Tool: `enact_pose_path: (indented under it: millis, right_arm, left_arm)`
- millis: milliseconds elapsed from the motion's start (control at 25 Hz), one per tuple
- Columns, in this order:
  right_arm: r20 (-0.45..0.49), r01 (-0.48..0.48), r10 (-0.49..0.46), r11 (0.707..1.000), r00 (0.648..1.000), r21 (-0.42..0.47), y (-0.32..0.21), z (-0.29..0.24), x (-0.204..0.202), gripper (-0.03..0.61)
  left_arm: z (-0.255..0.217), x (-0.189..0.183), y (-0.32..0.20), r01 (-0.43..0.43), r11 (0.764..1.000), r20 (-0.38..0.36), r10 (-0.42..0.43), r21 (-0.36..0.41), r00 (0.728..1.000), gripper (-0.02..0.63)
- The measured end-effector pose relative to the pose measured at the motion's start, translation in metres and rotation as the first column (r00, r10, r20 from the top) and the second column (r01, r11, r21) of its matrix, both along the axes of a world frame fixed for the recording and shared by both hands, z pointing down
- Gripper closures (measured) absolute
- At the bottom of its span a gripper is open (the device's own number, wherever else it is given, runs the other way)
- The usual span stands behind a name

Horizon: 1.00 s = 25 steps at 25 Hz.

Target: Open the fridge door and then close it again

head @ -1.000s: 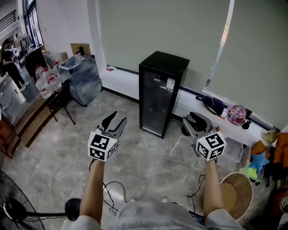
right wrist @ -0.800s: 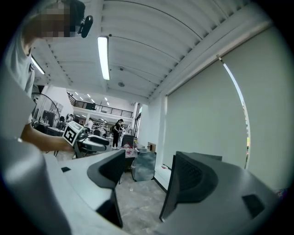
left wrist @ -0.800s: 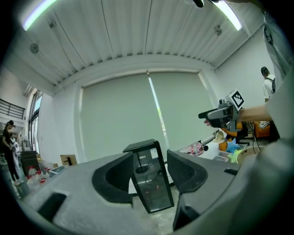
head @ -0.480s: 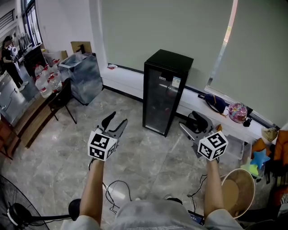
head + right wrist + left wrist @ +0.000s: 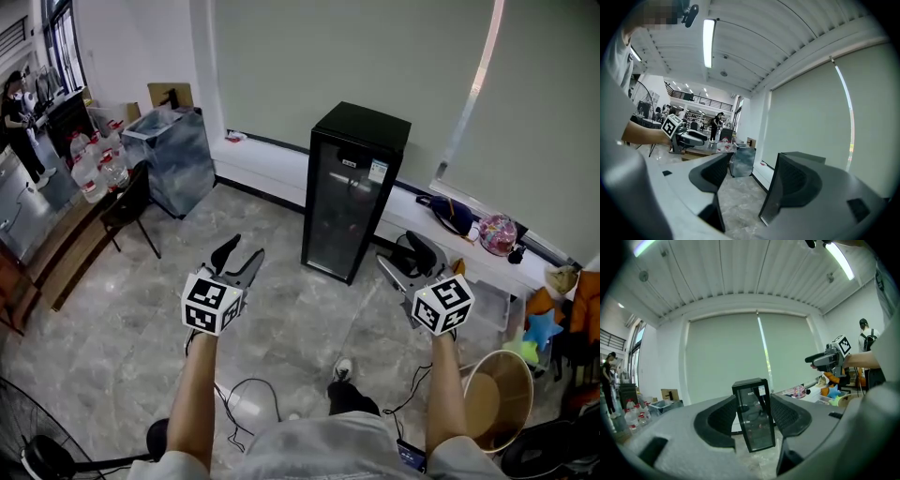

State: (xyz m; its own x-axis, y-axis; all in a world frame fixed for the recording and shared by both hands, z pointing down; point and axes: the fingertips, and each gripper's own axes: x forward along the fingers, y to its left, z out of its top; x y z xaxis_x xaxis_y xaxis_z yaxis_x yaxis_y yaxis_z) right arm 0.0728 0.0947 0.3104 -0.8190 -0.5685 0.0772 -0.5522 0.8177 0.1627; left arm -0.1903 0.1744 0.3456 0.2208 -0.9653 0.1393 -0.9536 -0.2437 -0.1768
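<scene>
Head view: fridge (image 5: 354, 187) shut, contents indistinct.

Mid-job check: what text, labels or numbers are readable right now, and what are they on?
No text reads clearly.
White sticker on the fridge door: print too small to read.
Water bottles: labels too small to read.
Left cube and right cube: black-and-white square patterns, no letters.

A grey short-sleeved shirt (image 5: 309, 452) and a dark shoe (image 5: 342, 372), at six o'clock, are worn. The grey left gripper (image 5: 246, 248) and right gripper (image 5: 398, 251) are capped by black-and-white marker cubes (image 5: 212, 304).
</scene>
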Motion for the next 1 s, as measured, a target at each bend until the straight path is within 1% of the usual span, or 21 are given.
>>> enact_pose_path:
  millis: [120,280,400,520,600,680,800,880,1000]
  right_arm:
    - [-0.008,-0.015,0.015,1.0,1.0,0.001,-0.019,0.005,-0.007,0.253]
    - [-0.058,-0.029,0.029,1.0,0.998,-0.003,-0.056,0.016,-0.016,0.255]
    - [-0.104,-0.035,0.033,0.999,0.994,-0.009,-0.096,0.025,-0.023,0.256]
    - [-0.108,-0.037,0.036,0.999,0.994,-0.004,-0.147,0.029,-0.027,0.256]
    - [-0.093,-0.05,0.049,0.999,0.994,-0.001,-0.189,0.026,-0.029,0.256]
    - [-0.105,-0.057,0.056,0.998,0.993,-0.001,-0.233,0.026,-0.031,0.256]
    - [-0.15,-0.006,0.005,1.0,0.989,-0.006,-0.291,0.029,-0.04,0.256]
    - [-0.16,0.026,-0.029,0.999,0.987,-0.018,-0.329,0.028,-0.048,0.256]
    - [-0.172,0.035,-0.037,0.999,0.984,-0.014,-0.385,0.023,-0.06,0.291]
  left_arm:
    - [0.006,-0.009,-0.015,0.0,1.0,-0.043,0.0,-0.003,0.999,0.411]
    - [0.016,-0.02,-0.046,-0.002,1.0,-0.06,0.001,-0.017,0.998,0.411]
    - [0.024,-0.027,-0.083,0.001,1.0,-0.057,-0.002,-0.027,0.998,0.411]
    - [0.034,-0.031,-0.131,-0.006,0.999,-0.044,0.004,-0.054,0.999,0.411]
    - [0.036,-0.034,-0.17,-0.007,0.997,-0.042,0.005,-0.071,0.999,0.411]
    - [0.036,-0.037,-0.21,-0.006,0.997,-0.045,0.003,-0.081,0.999,0.411]
    - [0.033,-0.042,-0.266,0.004,0.996,-0.028,-0.007,-0.091,1.0,0.411]
    - [0.03,-0.049,-0.302,0.012,0.995,-0.023,-0.015,-0.095,1.0,0.411]
    - [0.029,-0.058,-0.355,0.026,0.994,-0.031,-0.029,-0.109,0.999,0.412]
